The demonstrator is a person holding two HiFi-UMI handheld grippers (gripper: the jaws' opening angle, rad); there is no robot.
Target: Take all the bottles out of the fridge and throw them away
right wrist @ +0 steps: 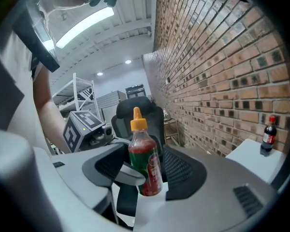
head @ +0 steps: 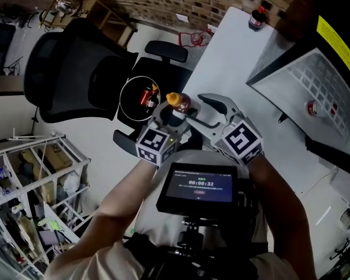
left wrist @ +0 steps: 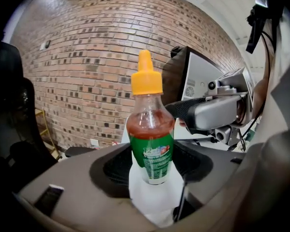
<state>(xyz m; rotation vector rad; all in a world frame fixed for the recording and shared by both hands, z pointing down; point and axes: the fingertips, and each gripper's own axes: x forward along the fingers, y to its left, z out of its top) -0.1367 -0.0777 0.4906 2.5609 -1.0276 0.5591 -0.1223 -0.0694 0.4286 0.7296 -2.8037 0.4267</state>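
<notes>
A sauce bottle [head: 176, 102] with an orange cap, red sauce and a green label stands upright in mid-air in front of me. My left gripper [head: 174, 115] is shut on its lower body; its dark pads meet the label [left wrist: 152, 158] on both sides. My right gripper [head: 193, 108] stands open around the same bottle [right wrist: 145, 158], with a gap on each side. A left finger [right wrist: 130, 175] crosses in front of the bottle's base. Just beyond, a round black bin [head: 121, 98] with a white rim holds another bottle [head: 149, 98].
A black office chair [head: 70, 69] stands behind the bin. On the white table [head: 233, 57] a dark cola bottle [head: 257, 17] stands at the far corner. The open fridge [head: 332, 92] at the right holds a bottle [head: 312, 107]. A wire shelf [head: 29, 185] is at lower left.
</notes>
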